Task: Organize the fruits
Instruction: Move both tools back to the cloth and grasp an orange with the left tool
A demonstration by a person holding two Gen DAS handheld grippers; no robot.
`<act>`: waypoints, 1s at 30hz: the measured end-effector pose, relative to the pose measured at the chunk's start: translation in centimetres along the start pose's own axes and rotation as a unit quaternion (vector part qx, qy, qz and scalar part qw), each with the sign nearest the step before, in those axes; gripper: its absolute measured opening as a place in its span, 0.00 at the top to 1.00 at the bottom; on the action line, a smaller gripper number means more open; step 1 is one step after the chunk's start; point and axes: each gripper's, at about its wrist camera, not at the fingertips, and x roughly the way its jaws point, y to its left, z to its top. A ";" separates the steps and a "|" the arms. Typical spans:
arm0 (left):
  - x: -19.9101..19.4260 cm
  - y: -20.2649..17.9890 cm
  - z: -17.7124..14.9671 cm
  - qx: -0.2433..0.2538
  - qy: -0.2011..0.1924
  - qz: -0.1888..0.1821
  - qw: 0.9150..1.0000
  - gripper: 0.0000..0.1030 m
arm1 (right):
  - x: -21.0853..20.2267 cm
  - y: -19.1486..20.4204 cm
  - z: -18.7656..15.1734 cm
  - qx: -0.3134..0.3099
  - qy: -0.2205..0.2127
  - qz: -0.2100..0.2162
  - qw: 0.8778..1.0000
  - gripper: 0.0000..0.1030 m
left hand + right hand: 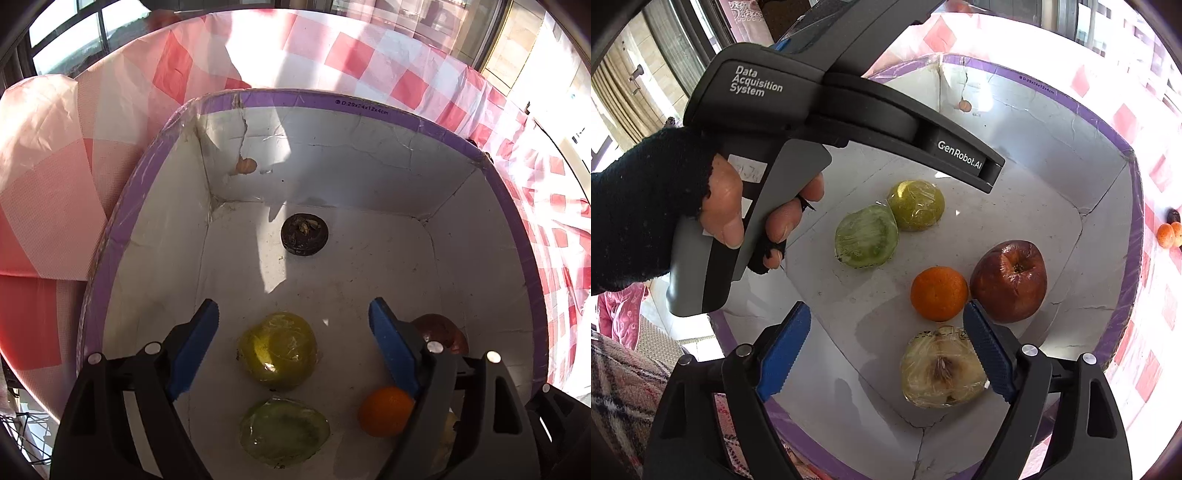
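Both grippers hang over the white cardboard box with a purple rim, the left gripper and the right gripper each spread wide and empty. Inside lie two plastic-wrapped green fruit halves, a small orange mandarin beside a wrinkled dark red apple, a wrapped pale cut fruit nearest the right gripper, and a small dark round fruit near the far wall. More small orange fruits sit outside on the red-and-white checked cloth to the right.

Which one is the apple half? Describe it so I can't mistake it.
Look inside the white box with the purple rim. The apple half lies nearest the right gripper, just below the orange. It alone shows a pale cut face with a brown core, under plastic wrap.
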 end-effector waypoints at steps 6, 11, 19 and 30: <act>0.7 -0.5 0.2 0.010 0.015 0.023 1.000 0.18 | -0.7 -0.4 -0.3 -0.018 -0.024 0.039 0.999 0.19; 0.9 -1.3 0.5 0.009 0.023 0.061 0.998 0.11 | -3.2 -3.0 -0.2 0.005 -0.083 0.121 0.989 0.18; -1.5 -4.3 1.8 0.008 -0.043 0.173 0.984 0.05 | -7.4 -13.0 -2.2 0.147 -0.161 0.167 0.962 0.16; -5.3 -18.2 9.4 0.046 -0.205 0.142 0.967 0.02 | -6.3 -26.6 -8.4 0.287 -0.144 0.083 0.943 0.16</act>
